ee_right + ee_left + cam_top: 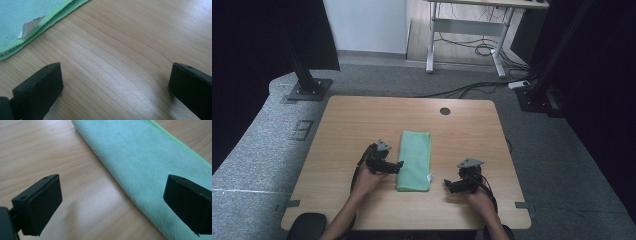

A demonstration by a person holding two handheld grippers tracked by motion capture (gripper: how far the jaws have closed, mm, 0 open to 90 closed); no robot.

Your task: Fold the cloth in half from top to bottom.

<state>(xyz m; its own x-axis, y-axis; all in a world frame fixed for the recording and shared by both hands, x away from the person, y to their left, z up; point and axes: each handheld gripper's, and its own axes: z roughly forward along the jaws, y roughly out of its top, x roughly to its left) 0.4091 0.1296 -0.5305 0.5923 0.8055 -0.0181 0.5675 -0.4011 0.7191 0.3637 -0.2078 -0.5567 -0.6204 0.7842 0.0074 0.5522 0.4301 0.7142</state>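
1. I work over one light wooden desk (352, 120) with rounded corners and a single dark round cable hole (445, 111) near its far edge; the grain runs plain and bare around the cloth
2. The desk stands on grey carpet (257, 145); beyond it I see a pale wall (362, 25), one second white-framed desk (467, 30) with loose black cables (477, 50) beneath it, and two black posts on floor plates, one far left (307, 85) and one far right (532, 95)
3. I count one folded mint-green microfibre cloth (415, 160), lying flat as a long strip at the middle of the desk, its long side running away from me; a small white label (30, 25) sticks out at its near right corner
4. I count two tools, one in each hand
5. My left tool (398, 166) sits at the cloth's left edge with its jaws spread wide; in the left gripper view one jaw hangs over bare wood and the other over the cloth (150, 162), gripping nothing
6. My right tool (447, 185) rests low over bare wood just right of the cloth's near corner, apart from it, its jaws also spread wide and empty
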